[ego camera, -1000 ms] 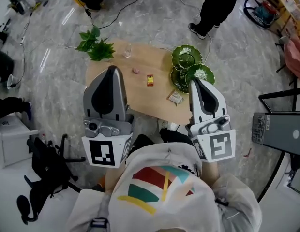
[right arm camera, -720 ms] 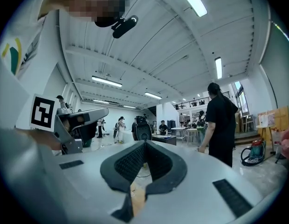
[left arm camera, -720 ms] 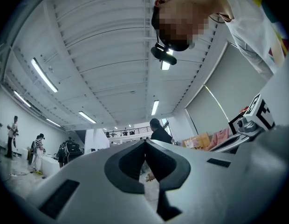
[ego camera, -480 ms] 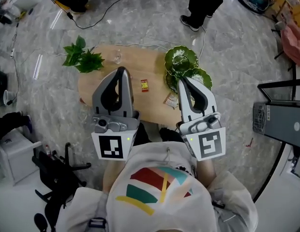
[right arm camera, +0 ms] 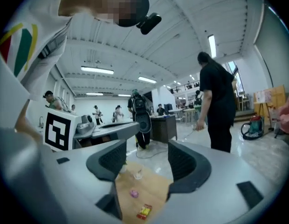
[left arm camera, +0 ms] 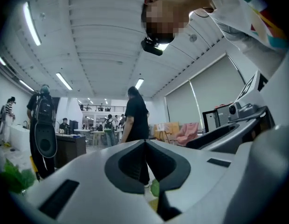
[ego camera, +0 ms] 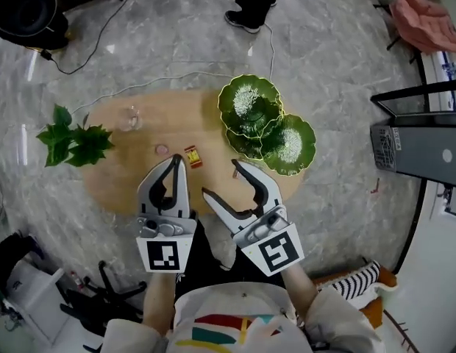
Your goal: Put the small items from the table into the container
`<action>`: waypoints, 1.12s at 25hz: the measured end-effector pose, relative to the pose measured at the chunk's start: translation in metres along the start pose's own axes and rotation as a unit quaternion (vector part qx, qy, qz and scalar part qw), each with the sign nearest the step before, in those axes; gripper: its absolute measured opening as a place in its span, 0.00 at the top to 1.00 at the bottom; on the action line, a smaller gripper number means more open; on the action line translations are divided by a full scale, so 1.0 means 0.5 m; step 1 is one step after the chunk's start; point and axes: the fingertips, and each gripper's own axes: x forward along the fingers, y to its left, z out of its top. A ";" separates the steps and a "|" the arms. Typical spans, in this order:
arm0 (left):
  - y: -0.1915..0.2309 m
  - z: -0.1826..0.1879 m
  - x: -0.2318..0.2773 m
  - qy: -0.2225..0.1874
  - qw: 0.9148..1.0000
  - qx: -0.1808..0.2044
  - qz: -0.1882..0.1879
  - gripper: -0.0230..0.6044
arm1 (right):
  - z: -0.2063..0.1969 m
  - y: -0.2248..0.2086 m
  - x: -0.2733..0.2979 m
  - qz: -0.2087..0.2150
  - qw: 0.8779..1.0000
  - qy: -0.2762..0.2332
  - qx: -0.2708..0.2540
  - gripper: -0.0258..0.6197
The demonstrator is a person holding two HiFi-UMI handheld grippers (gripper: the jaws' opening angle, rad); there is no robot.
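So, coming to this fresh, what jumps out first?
The cluster of green leaf dishes at the right end of the wooden table grabs the eye. Nearer the camera are the two grippers: the left tongs are shut, while the right tongs are opening with nothing between them. Just past the left tongs lies a small red-and-yellow packet.

Still loose in front of me
A pink bit (ego camera: 162, 150) and a red-yellow packet (ego camera: 193, 157) lie flat, close together on the wooden table (ego camera: 114, 164); green leaf-shaped dishes (ego camera: 251, 107) cluster at its right end.
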 end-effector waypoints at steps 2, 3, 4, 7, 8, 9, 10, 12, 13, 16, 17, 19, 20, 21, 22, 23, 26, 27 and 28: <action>-0.029 -0.096 -0.007 0.035 0.999 -0.015 -0.033 0.95 | -0.115 0.009 -0.010 -0.013 0.997 0.072 0.003 0.55; -0.037 -0.146 -0.007 0.052 0.997 -0.018 -0.047 0.95 | -0.186 0.009 -0.018 -0.025 0.993 0.120 -0.007 0.55; -0.040 -0.197 -0.003 0.065 0.996 -0.017 -0.056 0.95 | -0.265 0.003 -0.026 -0.034 0.984 0.169 -0.034 0.55; -0.054 -0.327 0.000 0.089 0.994 -0.013 -0.066 0.95 | -0.499 -0.025 -0.065 -0.038 0.942 0.292 -0.157 0.55; -0.065 -0.360 -0.006 0.097 0.993 -0.014 -0.069 0.95 | -0.569 -0.033 -0.086 -0.039 0.926 0.325 -0.186 0.55; -0.076 -0.389 -0.014 0.107 0.992 -0.018 -0.070 0.95 | -0.631 -0.042 -0.110 -0.043 0.910 0.356 -0.206 0.55; -0.086 -0.415 -0.024 0.117 0.990 -0.024 -0.070 0.95 | -0.687 -0.051 -0.134 -0.050 0.896 0.384 -0.218 0.55; -0.103 -0.458 -0.044 0.136 0.988 -0.039 -0.070 0.95 | -0.777 -0.069 -0.175 -0.065 0.871 0.430 -0.227 0.56; -0.109 -0.474 -0.053 0.144 0.986 -0.044 -0.070 0.95 | -0.812 -0.077 -0.191 -0.070 0.862 0.447 -0.227 0.56; -0.122 -0.500 -0.072 0.162 0.983 -0.053 -0.070 0.95 | -0.867 -0.091 -0.215 -0.077 0.849 0.477 -0.215 0.56; -0.123 -0.502 -0.076 0.164 0.983 -0.055 -0.068 0.95 | -0.873 -0.094 -0.219 -0.079 0.846 0.483 -0.210 0.56; -0.123 -0.500 -0.077 0.164 0.983 -0.056 -0.065 0.95 | -0.870 -0.098 -0.221 -0.085 0.843 0.491 -0.201 0.88; -0.120 -0.496 -0.074 0.161 0.983 -0.057 -0.063 0.95 | -0.859 -0.099 -0.217 -0.088 0.847 0.487 -0.195 0.89; -0.116 -0.490 -0.069 0.155 0.984 -0.058 -0.059 0.95 | -0.841 -0.100 -0.208 -0.093 0.855 0.475 -0.188 0.91; -0.111 -0.480 -0.061 0.148 0.986 -0.061 -0.053 0.95 | -0.816 -0.101 -0.195 -0.098 0.864 0.458 -0.183 0.91; -0.105 -0.465 -0.051 0.138 0.987 -0.066 -0.046 0.95 | -0.785 -0.101 -0.181 -0.104 0.875 0.438 -0.181 0.91; -0.088 -0.386 -0.029 0.108 0.990 -0.084 -0.026 0.95 | -0.660 -0.081 -0.145 -0.114 0.904 0.379 -0.161 0.91; -0.085 -0.348 -0.028 0.101 0.991 -0.090 -0.022 0.95 | -0.608 -0.066 -0.138 -0.114 0.914 0.361 -0.148 0.91; -0.083 -0.305 -0.028 0.095 0.991 -0.095 -0.021 0.95 | -0.550 -0.051 -0.134 -0.113 0.922 0.344 -0.137 0.91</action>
